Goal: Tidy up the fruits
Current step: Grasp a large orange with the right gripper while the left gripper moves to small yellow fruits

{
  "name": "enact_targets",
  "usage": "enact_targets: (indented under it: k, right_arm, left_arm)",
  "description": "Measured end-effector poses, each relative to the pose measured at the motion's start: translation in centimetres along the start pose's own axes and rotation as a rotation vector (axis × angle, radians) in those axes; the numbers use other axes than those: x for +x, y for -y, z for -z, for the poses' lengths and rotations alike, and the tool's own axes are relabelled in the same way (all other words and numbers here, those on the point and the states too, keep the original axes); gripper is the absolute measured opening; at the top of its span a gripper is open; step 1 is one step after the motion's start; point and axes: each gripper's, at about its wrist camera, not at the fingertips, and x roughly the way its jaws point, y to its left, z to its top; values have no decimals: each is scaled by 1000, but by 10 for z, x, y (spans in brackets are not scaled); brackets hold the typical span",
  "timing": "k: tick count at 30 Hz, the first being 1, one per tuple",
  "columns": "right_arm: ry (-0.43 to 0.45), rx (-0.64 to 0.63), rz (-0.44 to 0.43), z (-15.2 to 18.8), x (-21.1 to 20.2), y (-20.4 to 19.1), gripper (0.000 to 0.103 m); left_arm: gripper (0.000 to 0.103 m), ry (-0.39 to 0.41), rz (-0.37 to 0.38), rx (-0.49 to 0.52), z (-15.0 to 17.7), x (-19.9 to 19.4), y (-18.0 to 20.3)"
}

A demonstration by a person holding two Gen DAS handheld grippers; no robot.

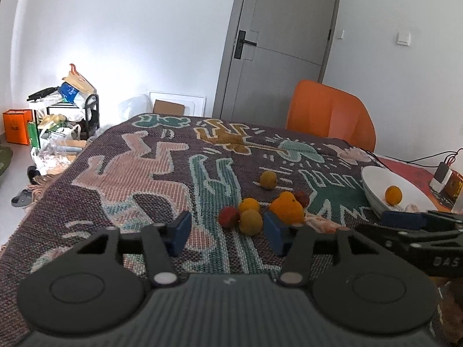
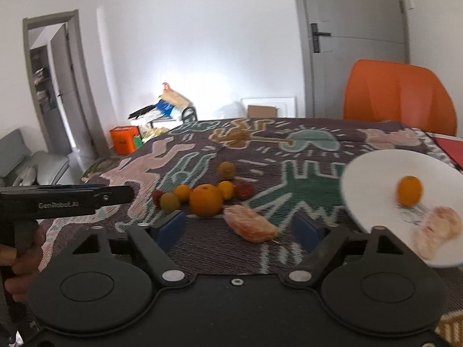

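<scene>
A cluster of small fruits lies on the patterned cloth [image 1: 139,173]: a big orange [image 1: 286,208], a yellow fruit [image 1: 251,222], a red one [image 1: 228,216] and others. My left gripper [image 1: 227,232] stands open just short of the yellow and red fruits, its pads touching nothing. In the right wrist view my right gripper [image 2: 240,228] is open around a peeled citrus piece [image 2: 250,224] lying on the cloth, pads apart from it. To the right, a white plate [image 2: 373,170] holds a small orange [image 2: 409,190] and peeled segments [image 2: 437,231]. The left gripper [image 2: 124,195] shows at the left edge.
An orange chair [image 1: 330,112] stands behind the table's far right corner. Cables and a charger [image 1: 441,172] lie beyond the plate [image 1: 373,179]. The cloth's left edge drops to a floor with bags and an orange box [image 1: 17,127]. A hand [image 2: 20,257] holds the left gripper's handle.
</scene>
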Motion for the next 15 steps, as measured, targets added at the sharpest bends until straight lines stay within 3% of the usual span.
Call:
enact_targets:
  k: [8,15]
  right_arm:
    - [-46,-51,-46,-11,26,-13,60]
    - [-80,-67,-75,-16,48,-13,56]
  left_arm:
    - [29,-29,55,-34,0,14,-2]
    - [22,-40,74,-84,0,21,-7]
